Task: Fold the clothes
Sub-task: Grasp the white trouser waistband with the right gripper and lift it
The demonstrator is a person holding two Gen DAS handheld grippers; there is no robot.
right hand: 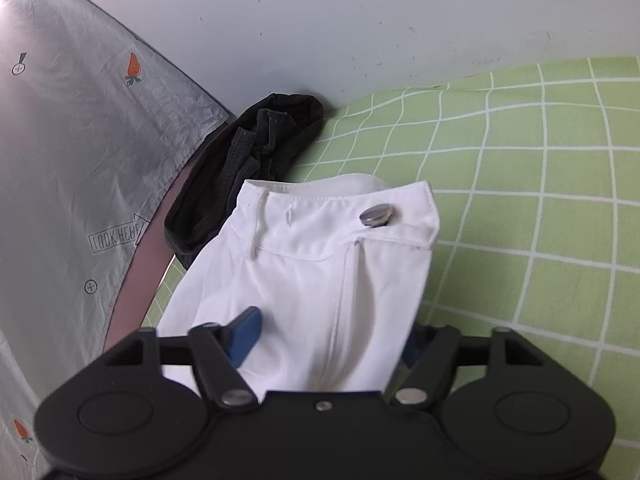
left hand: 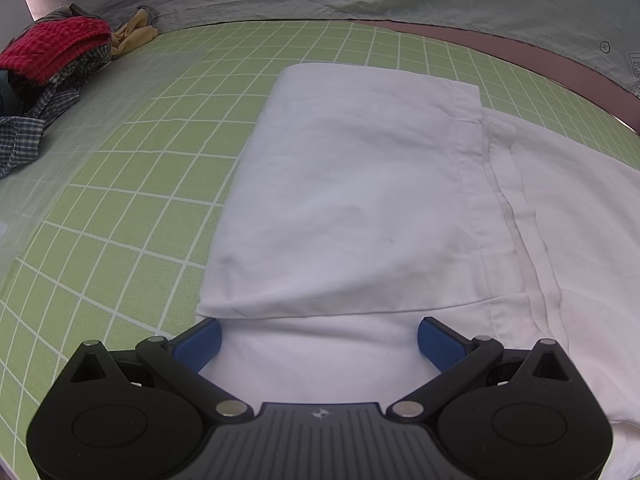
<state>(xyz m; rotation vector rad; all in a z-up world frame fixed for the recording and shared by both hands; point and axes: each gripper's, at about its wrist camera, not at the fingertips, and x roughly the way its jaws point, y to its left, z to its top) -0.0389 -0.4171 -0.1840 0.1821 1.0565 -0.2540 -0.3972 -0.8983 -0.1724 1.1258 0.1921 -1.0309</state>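
White trousers [left hand: 360,184] lie on a green grid sheet [left hand: 132,200], their legs folded back over themselves. My left gripper [left hand: 319,340] is open, its blue pads [left hand: 200,344] spread just above the near edge of the fold, holding nothing. In the right wrist view the waistband end of the trousers [right hand: 320,264], with a metal button [right hand: 376,215], lies between the fingers of my right gripper [right hand: 328,340]. That gripper is open; its left blue pad [right hand: 244,336] rests on the cloth and the right pad is hidden behind the fabric.
A pile of red, checked and tan clothes [left hand: 52,64] sits at the far left. A black garment [right hand: 240,168] lies beyond the waistband against the wall. A grey printed sheet [right hand: 72,152] borders the bed on the left.
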